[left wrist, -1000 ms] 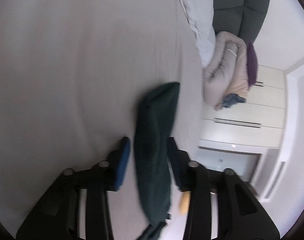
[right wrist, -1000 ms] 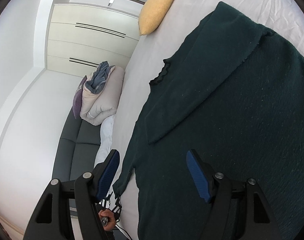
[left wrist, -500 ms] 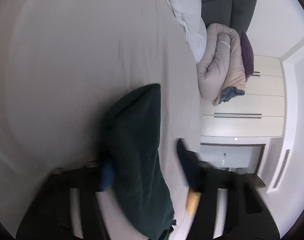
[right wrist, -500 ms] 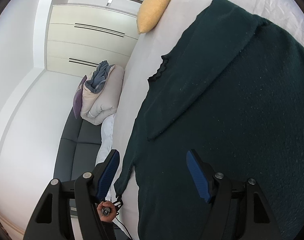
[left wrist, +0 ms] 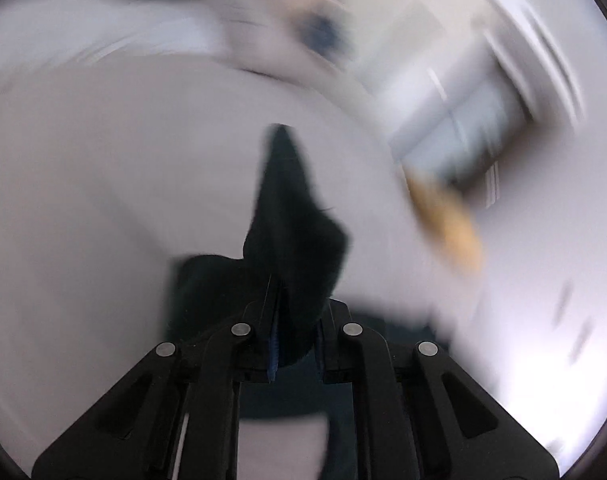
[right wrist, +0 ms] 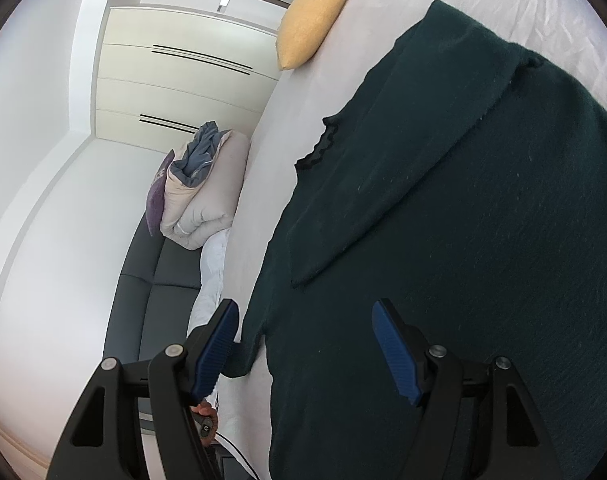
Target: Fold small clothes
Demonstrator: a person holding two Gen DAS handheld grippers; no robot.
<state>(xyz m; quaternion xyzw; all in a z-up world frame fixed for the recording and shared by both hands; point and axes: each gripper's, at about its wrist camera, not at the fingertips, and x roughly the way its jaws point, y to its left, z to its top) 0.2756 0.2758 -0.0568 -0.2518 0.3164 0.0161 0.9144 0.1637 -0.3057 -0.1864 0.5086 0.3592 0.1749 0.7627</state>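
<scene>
A dark green knit sweater [right wrist: 463, 220] lies spread on the white bed [right wrist: 383, 32], one sleeve [right wrist: 403, 152] folded across its body. In the blurred left wrist view, my left gripper [left wrist: 295, 320] is shut on a dark green sleeve [left wrist: 291, 216], which sticks up between the fingers over the bed sheet [left wrist: 103, 180]. My right gripper [right wrist: 307, 344] is open and empty, hovering over the sweater's near edge; its blue pads [right wrist: 395, 352] stand wide apart.
A yellow pillow [right wrist: 315, 16] lies at the bed's far end and shows blurred in the left wrist view [left wrist: 447, 220]. A rolled beige duvet [right wrist: 199, 200] with a purple cushion [right wrist: 157, 196] sits on a dark grey sofa [right wrist: 143, 292]. White wardrobes [right wrist: 175, 80] stand behind.
My left gripper has closed on the sleeve and swung sharply, blurring its view. My right gripper has stayed open and nearly still over the sweater.
</scene>
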